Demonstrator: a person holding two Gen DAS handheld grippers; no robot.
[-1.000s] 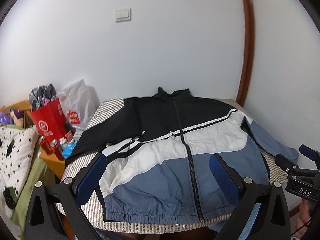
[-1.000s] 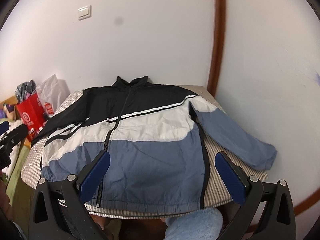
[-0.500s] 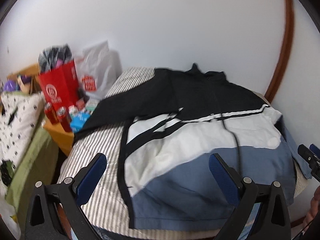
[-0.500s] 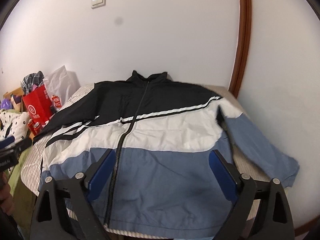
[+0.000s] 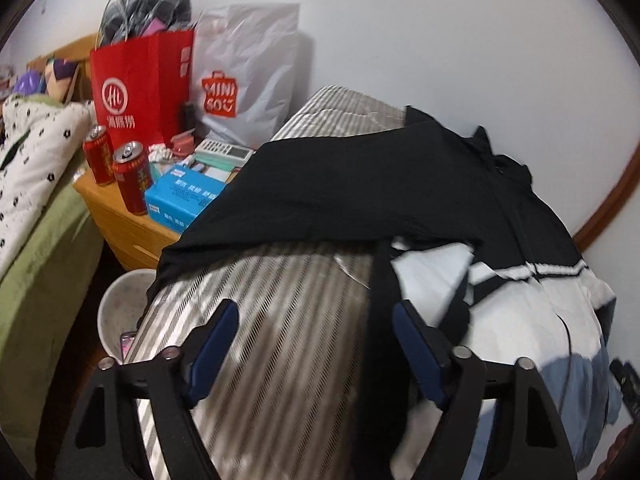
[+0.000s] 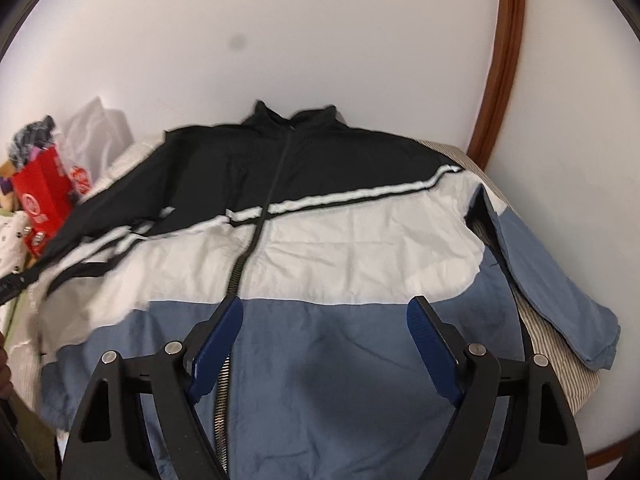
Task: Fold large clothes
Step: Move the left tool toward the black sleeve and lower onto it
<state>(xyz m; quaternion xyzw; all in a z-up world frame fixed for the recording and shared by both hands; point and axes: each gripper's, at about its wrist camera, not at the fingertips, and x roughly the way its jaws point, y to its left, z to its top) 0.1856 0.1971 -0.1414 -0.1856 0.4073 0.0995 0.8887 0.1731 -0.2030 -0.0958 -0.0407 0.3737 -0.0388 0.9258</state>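
While the jacket (image 6: 320,248) lies flat on the bed (image 5: 280,320) | you hold both grippers' fingers (image 5: 214,344) spread, pinching nothing | left near black sleeve (image 5: 320,200) for folding.

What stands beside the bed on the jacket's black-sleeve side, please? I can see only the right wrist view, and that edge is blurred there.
Observer: A wooden nightstand, with two red cans and a blue box on it.
Operator: Thank you. Does the black sleeve reach it?
Observer: The black sleeve hangs off the bed's edge in front of the nightstand. I cannot tell whether it touches.
Operator: And the left gripper?
Observer: The left gripper is open over bare striped bedding, with one finger at the side edge of the jacket.
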